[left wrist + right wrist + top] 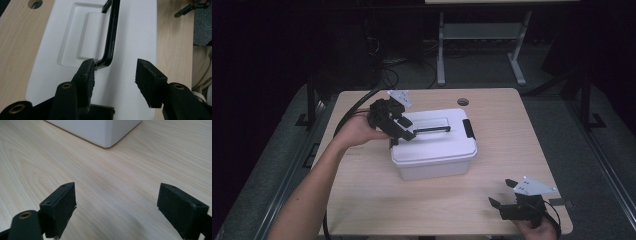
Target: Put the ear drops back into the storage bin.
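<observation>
A white box [434,150] sits at the middle of the high view, on a light wooden table [377,200]. Its lid carries a black handle [432,129] along the top and a black latch [469,128] at its right end.

The left gripper [399,131] hovers over the box's left end, left of centre in the frame, held by a hand [357,131] that comes in from the lower left. In the left gripper view its jaws stand apart with nothing between them; the left pad [86,75] sits just beside the near end of the handle [110,37], which rises toward the top of the frame over the white lid [135,30]. Whether pad and handle touch cannot be told.

The right gripper [503,194] rests low at the lower right of the high view, well apart from the box. In the right gripper view its jaws are spread wide over bare table [112,185], with a box corner [105,132] at the top centre.
</observation>
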